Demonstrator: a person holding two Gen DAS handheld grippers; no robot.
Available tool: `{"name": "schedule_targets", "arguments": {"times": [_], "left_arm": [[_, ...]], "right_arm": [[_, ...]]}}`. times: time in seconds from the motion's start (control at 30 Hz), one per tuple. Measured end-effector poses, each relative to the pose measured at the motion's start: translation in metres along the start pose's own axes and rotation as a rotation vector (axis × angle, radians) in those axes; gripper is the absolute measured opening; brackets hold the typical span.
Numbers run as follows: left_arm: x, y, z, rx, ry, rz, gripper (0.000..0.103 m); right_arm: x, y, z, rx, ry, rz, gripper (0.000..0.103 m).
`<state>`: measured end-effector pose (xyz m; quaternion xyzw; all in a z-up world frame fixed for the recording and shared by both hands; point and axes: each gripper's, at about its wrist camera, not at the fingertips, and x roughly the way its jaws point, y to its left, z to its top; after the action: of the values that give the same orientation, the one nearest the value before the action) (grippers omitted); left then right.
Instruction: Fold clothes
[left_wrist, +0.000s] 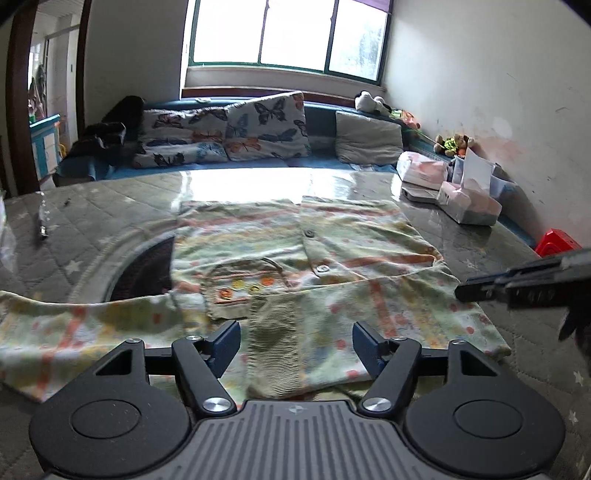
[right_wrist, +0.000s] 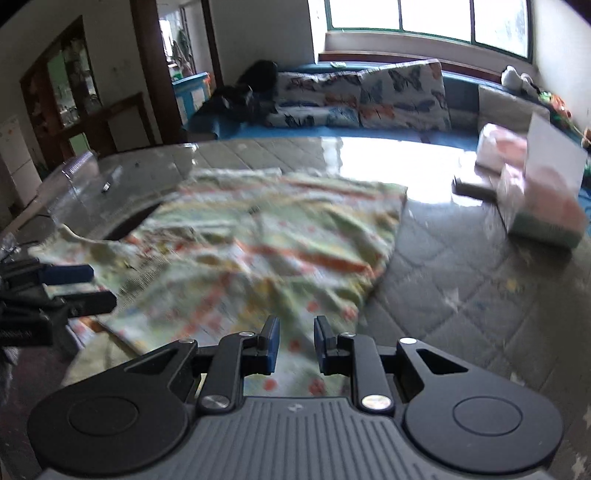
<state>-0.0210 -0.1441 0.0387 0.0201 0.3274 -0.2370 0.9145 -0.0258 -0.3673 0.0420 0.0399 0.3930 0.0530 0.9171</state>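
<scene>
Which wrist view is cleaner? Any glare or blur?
Left wrist: sharp, garment readable; window blown out, glare streak on the table. Right wrist: motion-blurred, garment smeared, same glare beyond it; strong fisheye bending in both.

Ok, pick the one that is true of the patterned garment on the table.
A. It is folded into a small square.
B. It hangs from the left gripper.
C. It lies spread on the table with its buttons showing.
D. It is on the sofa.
C: the garment lies spread on the table, two buttons showing along its front.
</scene>
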Motion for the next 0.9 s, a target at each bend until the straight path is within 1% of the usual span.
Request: {"name": "schedule_targets", "arguments": {"times": [0.03,0.13,0.2,0.3,0.37,0.4,0.57,0.7,0.77,0.9], "left_arm": [[0.003,0.0,0.0,-0.001,0.007,-0.003,0.065],[0.01,0.001,-0.002,-0.005,0.029,-0.004,0.063],[0.013,0.003,-0.002,-0.008,0.039,-0.006,0.061],[0.017,0.005,-0.002,-0.02,0.042,-0.016,0.061],[0.02,0.005,-0.001,-0.024,0.046,-0.018,0.057],[0.022,0.005,-0.001,-0.026,0.049,-0.021,0.055],[0.031,0.007,-0.004,-0.024,0.067,-0.004,0.054],[0.028,0.011,-0.004,-0.032,0.065,0.002,0.054],[0.024,0.013,-0.005,-0.037,0.057,0.006,0.054],[0.021,0.016,-0.01,-0.041,0.058,0.037,0.054]], "right_arm": [[0.004,-0.003,-0.002,0.006,0.009,0.001,0.02],[0.012,-0.008,-0.006,0.014,0.018,0.01,0.019],[0.007,-0.008,0.0,0.008,-0.002,0.008,0.02],[0.008,-0.009,0.012,0.007,-0.038,0.004,0.02],[0.014,-0.011,0.017,0.014,-0.045,0.0,0.02],[0.019,-0.013,0.02,0.021,-0.041,-0.002,0.02],[0.04,-0.019,0.02,0.039,-0.006,-0.001,0.02],[0.033,-0.013,0.02,0.024,-0.018,-0.003,0.02],[0.028,-0.008,0.019,0.016,-0.024,0.012,0.022],[0.02,0.006,0.009,-0.009,-0.017,0.046,0.027]]}}
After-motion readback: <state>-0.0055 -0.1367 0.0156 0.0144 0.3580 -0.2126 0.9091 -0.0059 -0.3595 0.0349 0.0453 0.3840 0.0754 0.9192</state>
